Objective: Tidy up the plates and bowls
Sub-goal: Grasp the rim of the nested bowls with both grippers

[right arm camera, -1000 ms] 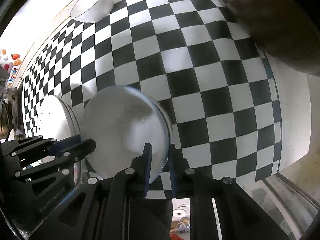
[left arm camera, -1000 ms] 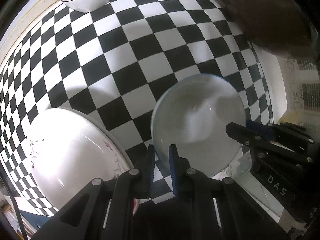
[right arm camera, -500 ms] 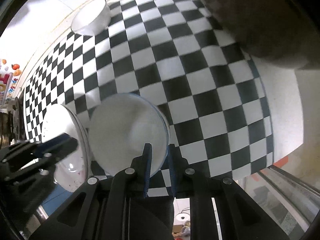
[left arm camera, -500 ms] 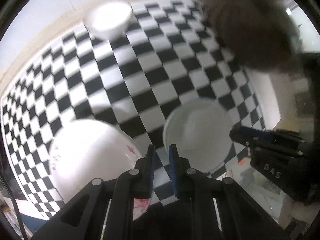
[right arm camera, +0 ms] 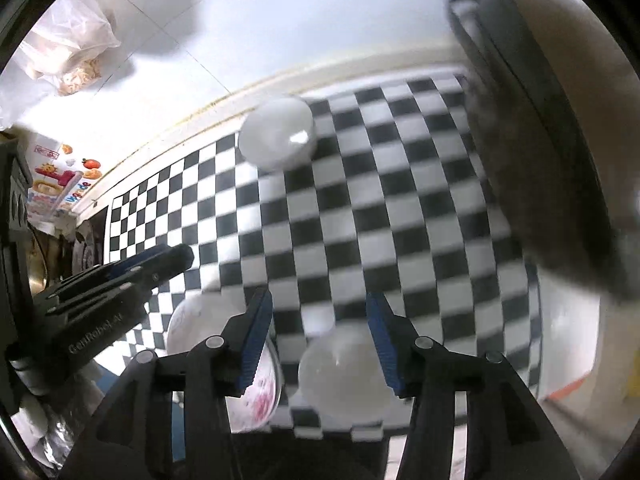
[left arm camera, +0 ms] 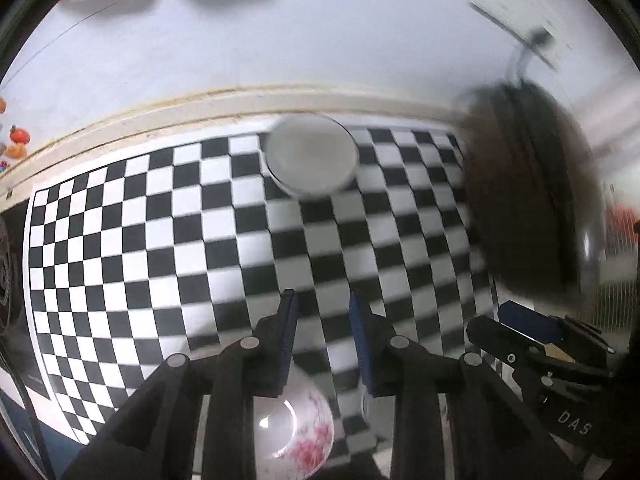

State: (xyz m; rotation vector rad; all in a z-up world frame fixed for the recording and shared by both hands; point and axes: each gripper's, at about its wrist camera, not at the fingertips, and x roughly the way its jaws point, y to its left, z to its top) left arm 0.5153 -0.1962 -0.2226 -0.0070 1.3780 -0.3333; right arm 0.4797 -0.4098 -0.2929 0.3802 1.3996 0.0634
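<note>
- Black left gripper (left arm camera: 322,308) stands empty, jaws just parted; floral plate (left arm camera: 294,436) lies below its fingers.
- Right gripper (right arm camera: 320,312), lettered "DAS", has just released; plain plate (right arm camera: 344,376) rests beneath.
- White bowl (left arm camera: 311,155) sits far ahead on checkered cloth (left arm camera: 160,220).
- Left gripper's side reads "GenRobot.AI".

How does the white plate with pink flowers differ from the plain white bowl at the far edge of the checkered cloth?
The white plate with pink flowers has a painted pink pattern; the plain white bowl has none. The plate lies at the near edge of the black-and-white checkered cloth, partly hidden behind gripper fingers; the bowl stands at the far edge, fully visible. The bowl looks deeper. Both are white, round and glossy.
</note>
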